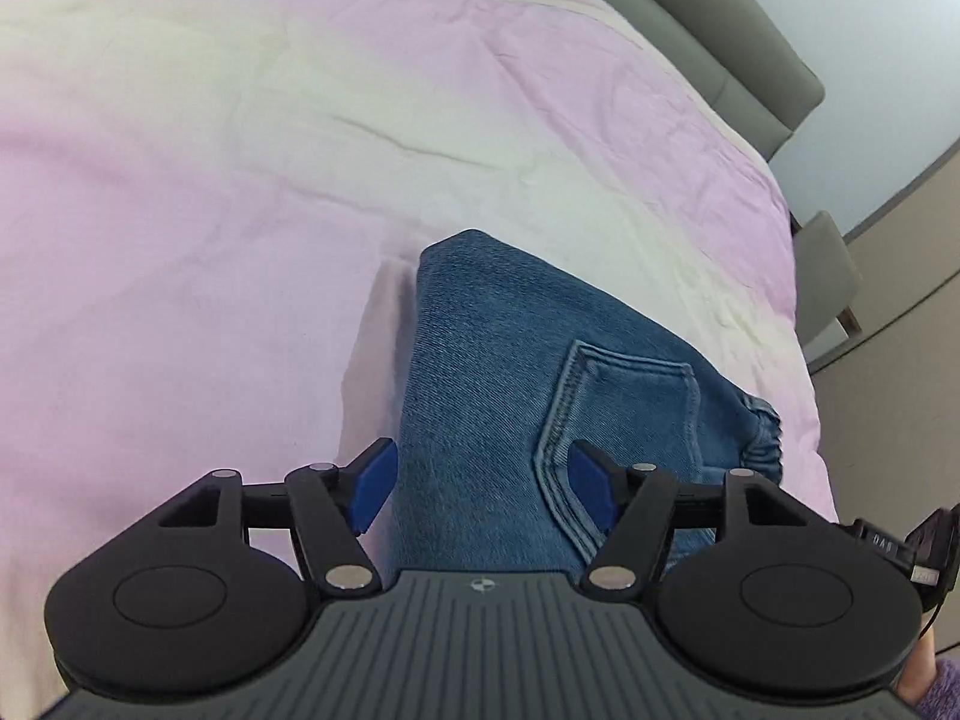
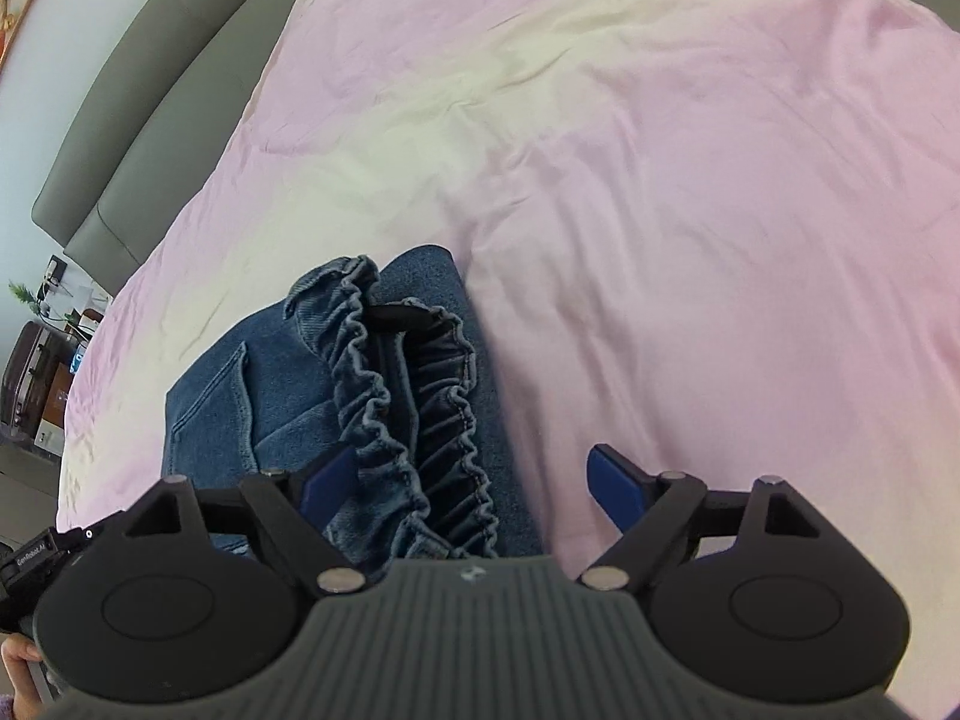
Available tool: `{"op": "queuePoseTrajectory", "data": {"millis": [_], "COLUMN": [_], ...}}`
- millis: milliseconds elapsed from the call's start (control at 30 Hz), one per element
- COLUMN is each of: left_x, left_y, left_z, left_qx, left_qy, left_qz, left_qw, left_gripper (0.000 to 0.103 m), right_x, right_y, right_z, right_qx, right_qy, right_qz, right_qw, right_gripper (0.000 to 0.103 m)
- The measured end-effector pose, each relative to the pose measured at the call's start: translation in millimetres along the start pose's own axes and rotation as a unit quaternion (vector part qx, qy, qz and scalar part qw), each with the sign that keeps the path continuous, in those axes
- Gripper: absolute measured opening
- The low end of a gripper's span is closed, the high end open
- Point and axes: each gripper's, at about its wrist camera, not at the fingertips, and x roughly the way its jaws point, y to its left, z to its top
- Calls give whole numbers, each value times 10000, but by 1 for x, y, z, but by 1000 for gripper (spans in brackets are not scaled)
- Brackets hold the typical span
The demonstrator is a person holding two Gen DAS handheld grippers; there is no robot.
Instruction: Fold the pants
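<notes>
Blue denim pants (image 1: 480,372) lie folded on a pink bed sheet (image 1: 210,210), a back pocket (image 1: 618,402) facing up. My left gripper (image 1: 480,483) hovers over the folded denim with its blue pads spread wide and no cloth pinched between them. In the right wrist view the pants (image 2: 222,408) show their gathered elastic waistband (image 2: 414,408), bunched and partly upright. My right gripper (image 2: 474,483) stands open above the waistband; its left pad (image 2: 327,483) is close beside the ruffles and its right pad (image 2: 618,486) is over bare sheet.
A grey padded headboard (image 1: 690,18) borders the bed's far edge, with a pale wall behind it. A grey chair (image 1: 828,276) stands beside the bed. Luggage and small items (image 2: 42,360) sit on the floor at the far left. The sheet (image 2: 690,210) is wrinkled.
</notes>
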Motion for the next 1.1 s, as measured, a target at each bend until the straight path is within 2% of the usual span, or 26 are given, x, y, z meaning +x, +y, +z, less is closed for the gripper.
{"op": "queuePoseTrajectory", "data": {"millis": [100, 200, 267, 500, 600, 667, 800, 967, 1100], "left_x": [13, 23, 27, 39, 41, 42, 42, 36, 27], "left_y": [3, 6, 10, 24, 27, 25, 21, 10, 0], "left_z": [3, 1, -3, -10, -10, -9, -7, -5, -4], "left_qx": [5, 61, 24, -92, -147, -172, -169, -105, -46], "left_qy": [104, 200, 231, 230, 279, 313, 380, 385, 353], "left_qz": [-30, 35, -87, -313, -336, -364, -254, -99, -1], "left_qw": [9999, 9998, 9997, 9992, 9989, 9987, 9988, 9992, 9994], "left_gripper": [75, 73, 74, 74, 73, 67, 65, 49, 41], "right_x": [18, 32, 41, 65, 70, 71, 65, 51, 35], "right_y": [-9, -16, -23, -45, -46, -44, -38, -16, 3], "right_z": [6, 12, 15, 17, 18, 19, 16, 15, 16], "right_qx": [144, 134, 255, 708, 778, 805, 755, 500, 322], "right_qy": [88, 77, 112, 345, 406, 399, 306, 165, 28], "right_qz": [380, 603, 866, 1454, 1562, 1600, 1515, 1236, 996], "right_qw": [9991, 9981, 9959, 9862, 9838, 9830, 9851, 9909, 9945], "right_gripper": [78, 69, 64, 63, 61, 58, 51, 43, 39]}}
